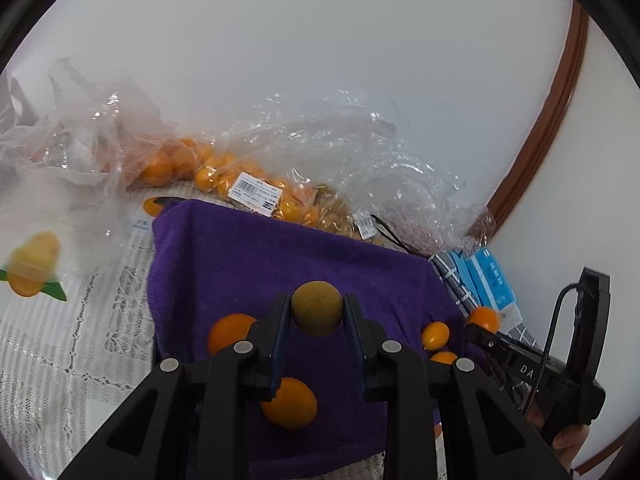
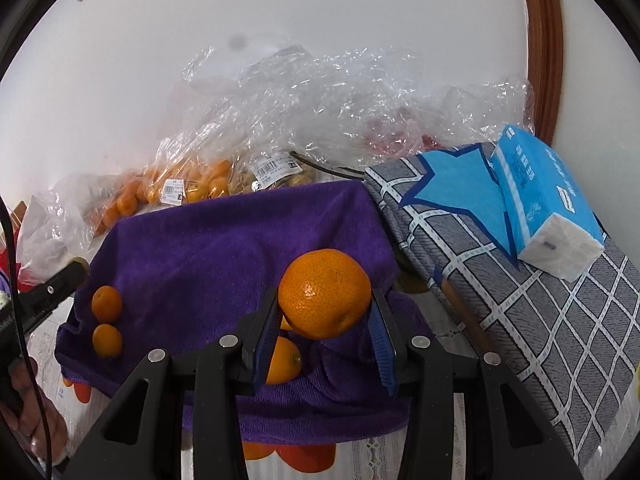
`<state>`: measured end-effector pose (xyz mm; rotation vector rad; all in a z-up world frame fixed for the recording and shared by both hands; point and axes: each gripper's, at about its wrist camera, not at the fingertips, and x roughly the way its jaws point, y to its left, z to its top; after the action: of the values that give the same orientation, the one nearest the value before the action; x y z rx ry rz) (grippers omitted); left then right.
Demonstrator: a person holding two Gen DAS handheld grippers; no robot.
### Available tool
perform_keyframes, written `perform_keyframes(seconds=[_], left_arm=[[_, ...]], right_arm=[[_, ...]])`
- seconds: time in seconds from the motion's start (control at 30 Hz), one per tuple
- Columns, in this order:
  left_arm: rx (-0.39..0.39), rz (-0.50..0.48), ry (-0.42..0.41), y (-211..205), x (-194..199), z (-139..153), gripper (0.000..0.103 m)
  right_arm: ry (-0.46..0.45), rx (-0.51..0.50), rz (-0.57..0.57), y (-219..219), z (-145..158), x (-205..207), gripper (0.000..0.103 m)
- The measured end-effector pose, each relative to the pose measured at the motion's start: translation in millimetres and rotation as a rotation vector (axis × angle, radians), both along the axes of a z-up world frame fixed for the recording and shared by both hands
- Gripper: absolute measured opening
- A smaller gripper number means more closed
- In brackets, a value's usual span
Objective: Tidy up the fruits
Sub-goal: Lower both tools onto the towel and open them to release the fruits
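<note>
My left gripper point(image 1: 317, 312) is shut on a round brownish-yellow fruit point(image 1: 317, 307), held above a purple towel point(image 1: 260, 256). Small orange fruits lie on the towel: one at the left finger point(image 1: 228, 330), one below point(image 1: 290, 403), two at the right point(image 1: 435, 335). My right gripper point(image 2: 324, 312) is shut on a large mandarin point(image 2: 325, 293) above the same towel point(image 2: 224, 248). An orange fruit point(image 2: 285, 360) lies under it; two small ones point(image 2: 107, 303) lie at the towel's left. The right gripper also shows at the right in the left wrist view point(image 1: 484, 330).
Clear plastic bags of orange fruits point(image 1: 208, 172) and brownish fruits point(image 2: 276, 176) lie against the white wall behind the towel. A grey checked cloth point(image 2: 540, 312) with a blue tissue pack point(image 2: 548, 196) lies to the right. A lace tablecloth point(image 1: 72, 340) covers the table at left.
</note>
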<state>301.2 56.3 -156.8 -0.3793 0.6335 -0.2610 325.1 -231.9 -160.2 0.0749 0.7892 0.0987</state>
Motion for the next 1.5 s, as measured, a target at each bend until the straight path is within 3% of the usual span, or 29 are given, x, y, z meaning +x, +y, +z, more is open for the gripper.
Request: perform_keyframes(seconds=[0.5, 0.97, 1.13, 1.27, 1.5], left_arm=[[0.183, -0.039, -0.014, -37.0, -2.4, -6.1, 0.025], [0.214, -0.019, 0.05, -38.8, 7.5, -17.0, 0.025], [0.215, -0.02, 0.058, -39.8, 8.6, -18.2, 0.025], [0.208, -0.019, 0.067, -38.5, 9.7, -18.9, 0.025], [0.204, -0.021, 0.066, -37.7, 10.9, -18.7, 0.025]], right_arm=[[0.076, -0.03, 0.003, 2.7, -15.7, 5.4, 0.043], [0.094, -0.038, 0.007, 5.6, -18.3, 5.6, 0.043], [0.051, -0.049, 0.012, 7.1, -13.3, -0.2, 0.044], [-0.019, -0.03, 0.014, 6.7, -3.3, -10.7, 0.053], [-0.096, -0.035, 0.013, 14.5, 9.0, -26.1, 0.053]])
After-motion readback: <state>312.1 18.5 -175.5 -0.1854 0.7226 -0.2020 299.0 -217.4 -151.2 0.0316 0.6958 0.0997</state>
